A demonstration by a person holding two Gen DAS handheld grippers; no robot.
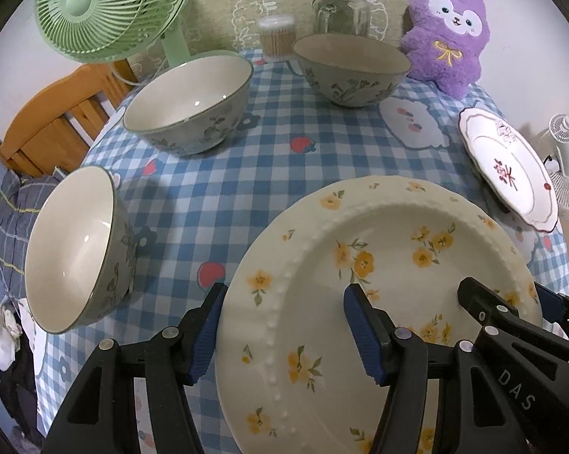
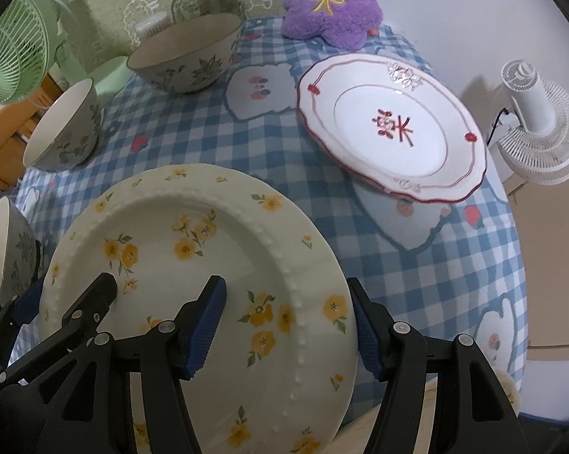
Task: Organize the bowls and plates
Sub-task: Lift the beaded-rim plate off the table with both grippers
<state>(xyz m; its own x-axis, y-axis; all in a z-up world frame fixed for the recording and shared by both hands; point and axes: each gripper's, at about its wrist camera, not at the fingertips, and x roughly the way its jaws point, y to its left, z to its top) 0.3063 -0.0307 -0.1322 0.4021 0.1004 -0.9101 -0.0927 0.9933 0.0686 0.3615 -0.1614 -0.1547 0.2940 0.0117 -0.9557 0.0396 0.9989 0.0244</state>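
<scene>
A cream plate with yellow flowers (image 1: 379,234) (image 2: 193,227) lies at the near edge of the checked tablecloth. My left gripper (image 1: 284,289) straddles its left rim, one pad against the outer edge and one over the well. On the opposite rim my right gripper (image 2: 286,282) holds it the same way. A white plate with red trim (image 2: 394,128) sits to the right. Three grey floral bowls stand apart: one near left (image 1: 72,249), one mid left (image 1: 186,109), one at the back (image 1: 352,68).
A green fan (image 1: 95,3), a jar (image 1: 341,7), a tub of cotton swabs (image 1: 276,34) and a purple plush (image 1: 447,38) line the back edge. A white fan (image 2: 537,125) stands off the table to the right. The table's left edge drops to a wooden bed frame (image 1: 50,125).
</scene>
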